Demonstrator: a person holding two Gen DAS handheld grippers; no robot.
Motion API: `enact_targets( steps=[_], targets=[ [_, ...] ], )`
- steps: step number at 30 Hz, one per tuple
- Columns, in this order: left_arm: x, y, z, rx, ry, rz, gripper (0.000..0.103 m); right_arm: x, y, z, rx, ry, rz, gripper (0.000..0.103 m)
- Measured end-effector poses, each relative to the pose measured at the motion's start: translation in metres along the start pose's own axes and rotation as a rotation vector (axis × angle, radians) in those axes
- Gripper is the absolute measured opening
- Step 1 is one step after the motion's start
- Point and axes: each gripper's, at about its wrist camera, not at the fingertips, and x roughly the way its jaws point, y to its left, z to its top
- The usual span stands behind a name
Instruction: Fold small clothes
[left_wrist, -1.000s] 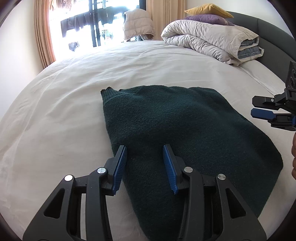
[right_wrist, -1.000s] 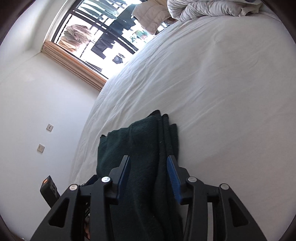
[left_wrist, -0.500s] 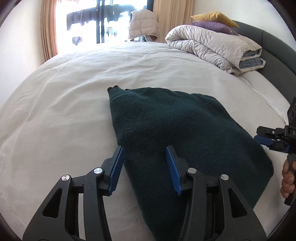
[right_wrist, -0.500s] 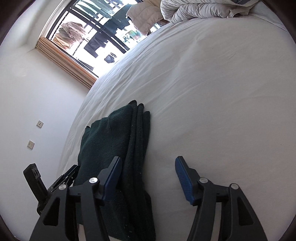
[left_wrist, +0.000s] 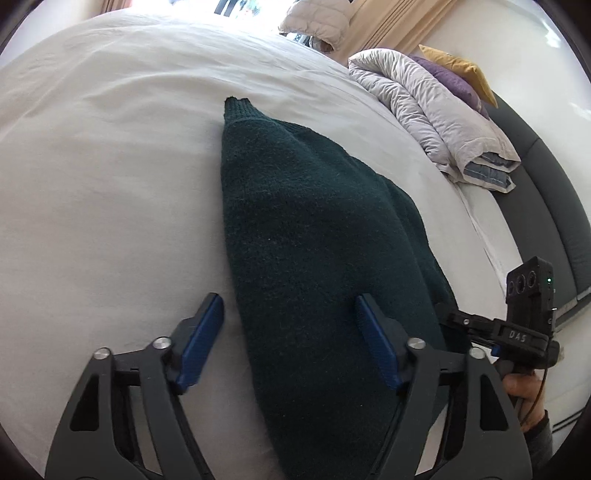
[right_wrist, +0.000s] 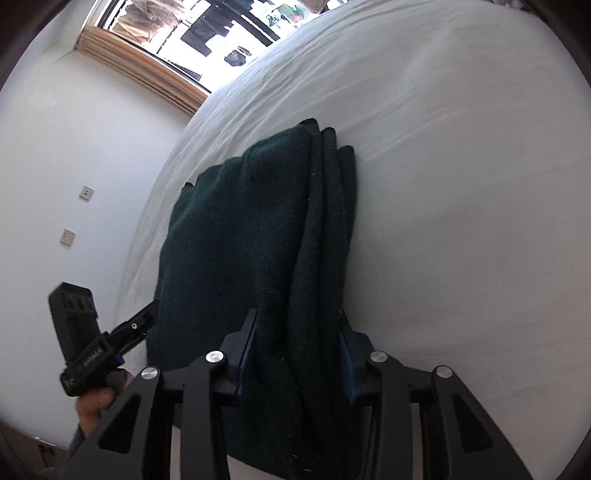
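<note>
lying folded, one green sweater (left_wrist: 317, 236), right gripper (right_wrist: 297, 345) clamping it, left gripper (left_wrist: 290, 325) spread

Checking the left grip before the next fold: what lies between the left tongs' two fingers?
In the left wrist view, the dark green sweater's edge and bare white bedsheet lie between the open left tongs.

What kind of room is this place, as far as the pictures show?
Most likely a bedroom. A large bed with a white sheet fills the view, a folded duvet and pillows lie by its dark headboard, and a curtained window is behind.
</note>
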Motion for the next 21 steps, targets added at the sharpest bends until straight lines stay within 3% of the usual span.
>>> enact_targets(
  steps=[3, 6, 9, 15, 21],
  targets=[
    [-0.002, -0.006, 0.005, 0.022, 0.024, 0.008, 0.033, -0.004, 0.007, -0.004, 0.023, -0.025, -0.017, 0.034],
    [-0.011, -0.012, 0.006, 0.052, 0.026, 0.019, 0.026, -0.015, 0.024, -0.008, 0.009, -0.055, -0.04, 0.031],
    [-0.033, -0.01, 0.004, 0.034, 0.013, 0.003, 0.025, -0.031, 0.051, -0.014, -0.019, -0.084, -0.017, 0.03],
    [-0.117, 0.001, -0.007, 0.086, -0.061, 0.056, 0.025, -0.036, 0.107, -0.056, -0.069, -0.076, 0.081, 0.029],
    [-0.187, 0.042, -0.068, 0.128, -0.03, 0.142, 0.025, -0.011, 0.14, -0.132, -0.059, -0.007, 0.145, 0.029]
  ],
)
